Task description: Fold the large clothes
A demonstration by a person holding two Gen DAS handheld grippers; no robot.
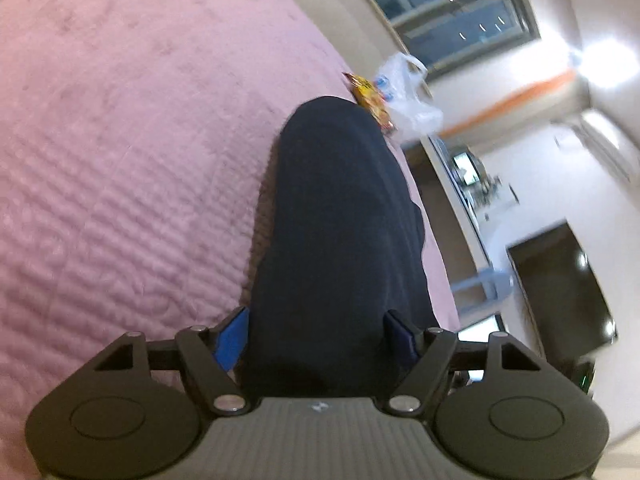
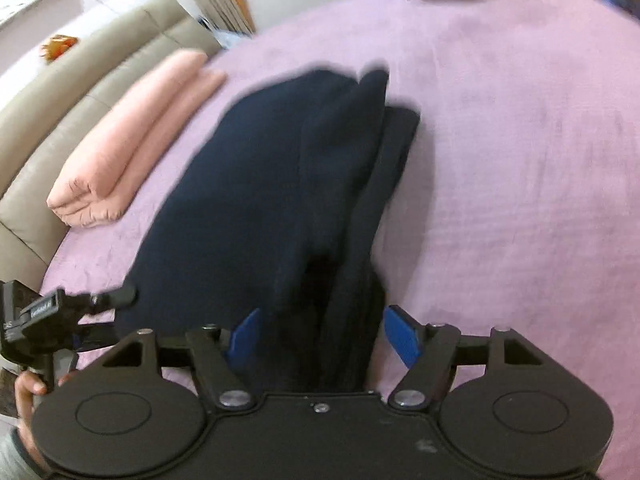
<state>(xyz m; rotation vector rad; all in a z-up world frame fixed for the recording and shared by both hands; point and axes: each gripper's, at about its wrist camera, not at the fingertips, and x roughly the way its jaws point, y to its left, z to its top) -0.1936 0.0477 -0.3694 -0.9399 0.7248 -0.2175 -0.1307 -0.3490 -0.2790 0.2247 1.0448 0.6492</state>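
One dark navy garment (image 2: pixel 280 184) lies on the pink bedspread (image 2: pixel 520 140); the left gripper (image 1: pixel 318 332) and right gripper (image 2: pixel 320 332) each pinch its cloth; one folded pink blanket (image 2: pixel 132 140) lies beside it.

Navy garment (image 2: pixel 260 184) on a pink-lilac bedspread (image 2: pixel 520 160) — salmon-pink folded blanket (image 2: pixel 132 136), blue pads (image 2: pixel 404 338).

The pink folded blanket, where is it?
In the right wrist view, the pink folded blanket lies at the left on the purple bedspread, between the beige headboard and the dark garment.
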